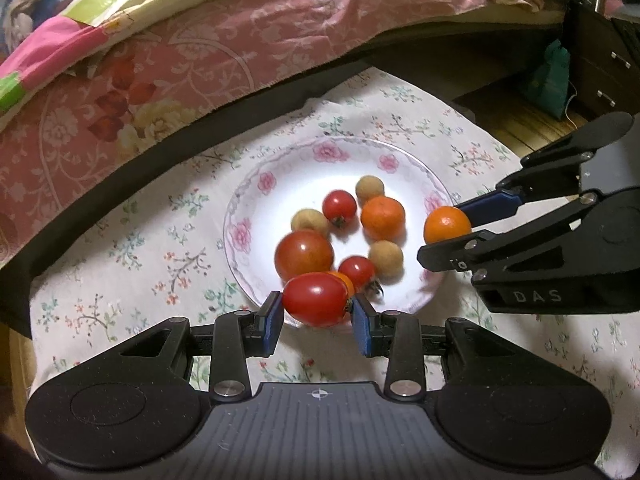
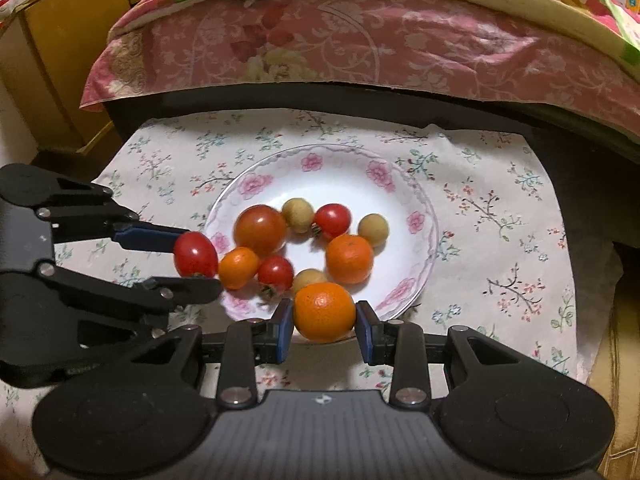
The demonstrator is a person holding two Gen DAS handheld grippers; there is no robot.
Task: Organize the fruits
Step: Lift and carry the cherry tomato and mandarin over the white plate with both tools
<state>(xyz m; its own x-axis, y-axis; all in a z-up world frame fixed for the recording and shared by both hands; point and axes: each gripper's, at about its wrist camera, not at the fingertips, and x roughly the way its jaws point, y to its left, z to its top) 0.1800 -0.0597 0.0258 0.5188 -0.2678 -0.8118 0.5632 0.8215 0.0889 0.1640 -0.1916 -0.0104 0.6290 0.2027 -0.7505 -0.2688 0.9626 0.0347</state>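
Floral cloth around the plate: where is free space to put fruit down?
The floral cloth lies bare right of the plate, and along its far edge toward the bed. The left gripper crowds the plate's left side; both grippers crowd its near rim.

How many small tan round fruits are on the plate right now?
3. One at the plate's far side beside the big tomato, one at the far right, one near the front just behind the held orange. More could be hidden behind the held fruit.
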